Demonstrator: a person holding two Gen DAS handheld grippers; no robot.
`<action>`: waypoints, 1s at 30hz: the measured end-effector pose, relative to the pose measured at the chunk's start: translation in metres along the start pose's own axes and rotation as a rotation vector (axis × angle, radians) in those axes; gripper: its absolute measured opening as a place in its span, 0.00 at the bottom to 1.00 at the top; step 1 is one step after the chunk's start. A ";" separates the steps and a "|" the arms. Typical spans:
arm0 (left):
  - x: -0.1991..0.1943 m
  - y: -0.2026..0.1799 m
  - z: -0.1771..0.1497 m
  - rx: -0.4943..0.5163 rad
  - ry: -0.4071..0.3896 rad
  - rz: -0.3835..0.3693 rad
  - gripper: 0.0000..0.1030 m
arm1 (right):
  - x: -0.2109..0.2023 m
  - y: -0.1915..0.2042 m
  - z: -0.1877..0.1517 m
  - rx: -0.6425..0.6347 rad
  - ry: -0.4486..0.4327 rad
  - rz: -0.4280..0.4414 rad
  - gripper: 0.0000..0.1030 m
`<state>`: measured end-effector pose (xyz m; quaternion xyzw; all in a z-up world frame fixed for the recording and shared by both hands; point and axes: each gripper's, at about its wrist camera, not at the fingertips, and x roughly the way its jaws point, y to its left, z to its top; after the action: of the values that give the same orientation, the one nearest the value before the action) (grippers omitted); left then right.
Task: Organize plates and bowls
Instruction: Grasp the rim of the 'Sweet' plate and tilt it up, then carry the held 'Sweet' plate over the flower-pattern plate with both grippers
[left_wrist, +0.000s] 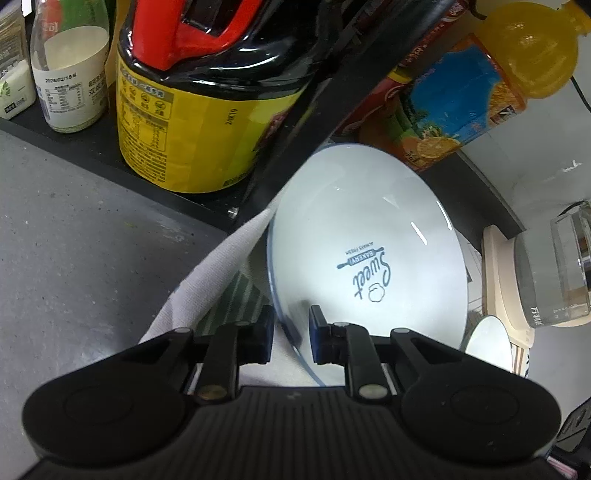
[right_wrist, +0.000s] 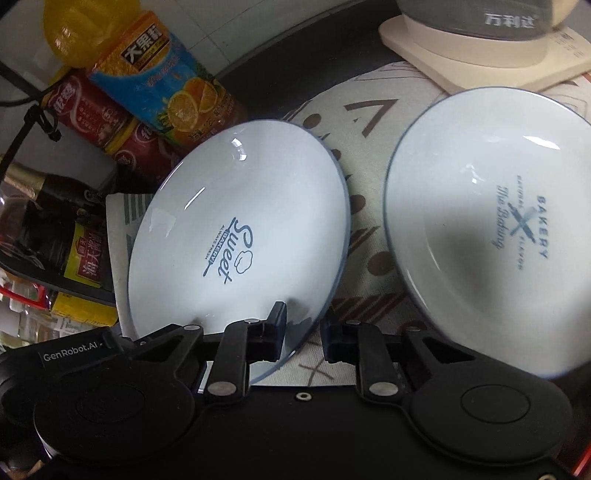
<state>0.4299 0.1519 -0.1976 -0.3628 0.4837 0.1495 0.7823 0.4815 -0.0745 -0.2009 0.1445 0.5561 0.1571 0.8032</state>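
A white plate printed "Sweet" (left_wrist: 369, 229) lies on a patterned cloth (right_wrist: 354, 122). My left gripper (left_wrist: 291, 332) is shut on its near rim, one pad inside the plate and one outside. From the other side, my right gripper (right_wrist: 303, 332) grips the rim of the same "Sweet" plate (right_wrist: 240, 206), its left pad on the inner surface. A second white plate marked "Bakery" (right_wrist: 480, 206) sits just to the right on the cloth, untouched. Its edge (left_wrist: 487, 343) shows in the left wrist view.
A black rack behind holds a big yellow-labelled bottle (left_wrist: 184, 122), a milk bottle (left_wrist: 70, 74), an orange juice bottle (right_wrist: 147, 74) and red cans (right_wrist: 96, 114). A glass kettle on a cream base (left_wrist: 554, 266) stands at the right. Grey counter (left_wrist: 74, 240) lies at the left.
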 end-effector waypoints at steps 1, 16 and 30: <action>0.001 0.001 0.000 -0.003 -0.001 -0.002 0.15 | 0.000 0.001 0.000 -0.006 -0.007 -0.002 0.19; -0.037 -0.010 -0.030 0.064 -0.080 0.006 0.10 | -0.035 0.003 -0.014 -0.116 -0.087 0.017 0.14; -0.086 -0.002 -0.083 0.088 -0.118 0.011 0.11 | -0.084 0.001 -0.055 -0.153 -0.115 0.030 0.14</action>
<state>0.3348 0.1013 -0.1446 -0.3159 0.4448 0.1536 0.8239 0.4015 -0.1047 -0.1482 0.0998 0.4932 0.2025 0.8401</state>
